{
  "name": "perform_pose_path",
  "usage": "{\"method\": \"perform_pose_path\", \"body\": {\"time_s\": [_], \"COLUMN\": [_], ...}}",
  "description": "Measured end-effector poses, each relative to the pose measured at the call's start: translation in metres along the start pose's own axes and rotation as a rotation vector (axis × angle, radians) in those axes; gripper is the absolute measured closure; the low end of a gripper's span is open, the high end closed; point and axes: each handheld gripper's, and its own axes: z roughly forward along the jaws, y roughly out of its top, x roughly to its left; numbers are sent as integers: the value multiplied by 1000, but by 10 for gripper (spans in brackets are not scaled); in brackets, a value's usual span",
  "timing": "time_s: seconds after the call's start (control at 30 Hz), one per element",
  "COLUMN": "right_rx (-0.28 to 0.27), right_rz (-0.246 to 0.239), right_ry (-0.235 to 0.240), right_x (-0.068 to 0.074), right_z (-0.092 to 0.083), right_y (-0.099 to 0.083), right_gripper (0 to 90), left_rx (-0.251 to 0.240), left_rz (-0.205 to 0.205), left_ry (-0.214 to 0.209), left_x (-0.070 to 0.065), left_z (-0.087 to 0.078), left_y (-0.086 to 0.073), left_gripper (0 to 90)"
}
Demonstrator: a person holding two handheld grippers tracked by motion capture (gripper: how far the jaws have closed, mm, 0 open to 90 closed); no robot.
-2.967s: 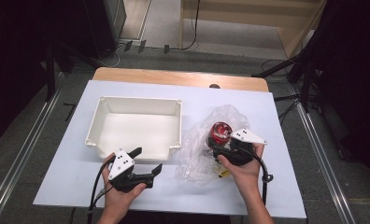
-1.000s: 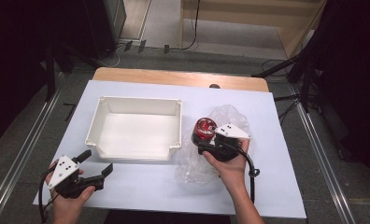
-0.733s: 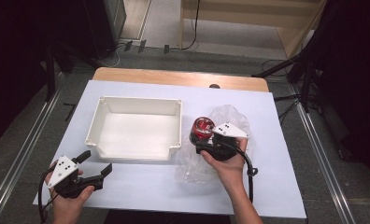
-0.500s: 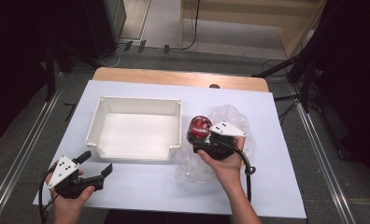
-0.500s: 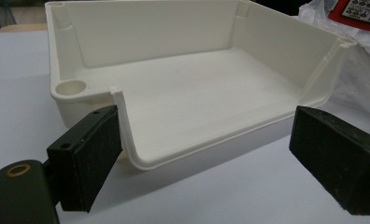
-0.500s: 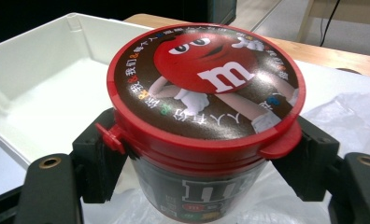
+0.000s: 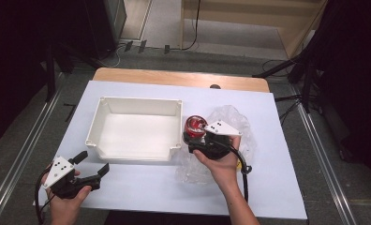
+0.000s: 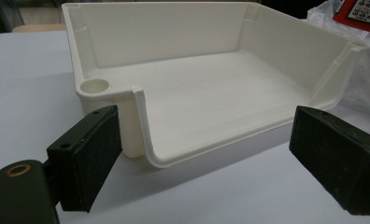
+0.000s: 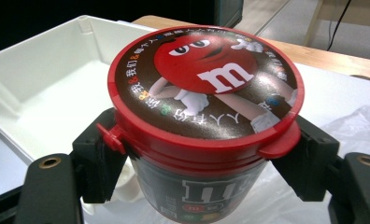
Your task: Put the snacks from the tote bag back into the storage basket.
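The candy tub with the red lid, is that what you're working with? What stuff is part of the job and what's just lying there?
Part of the job:
- candy tub, gripped by the right tongs
- white tray, empty, right beside the tub

Just lying about:
- crumpled clear plastic bag
- left tongs, open, holding nothing

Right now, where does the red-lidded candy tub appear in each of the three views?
High view: the candy tub is right of centre, between the right gripper jaws, beside the white tray.
Left gripper view: a red corner at top right, perhaps its label; I cannot tell.
Right gripper view: the candy tub is central, clamped.
Shared landmark: the white tray.
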Motion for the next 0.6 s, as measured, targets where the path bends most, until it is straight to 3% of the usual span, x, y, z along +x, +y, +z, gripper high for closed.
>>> {"method": "perform_pose_path", "body": {"time_s": [0.6], "right_rx": [-4], "right_rz": [-5], "right_ry": [30], "right_x": [14], "right_z": [9], "right_y": [7], "right_gripper": [260], "left_rx": [-1], "left_rz": [0], "left_ry": [-3], "left_x": [3], "left_z": [-1], "left_y": [-1], "left_gripper": [94]}}
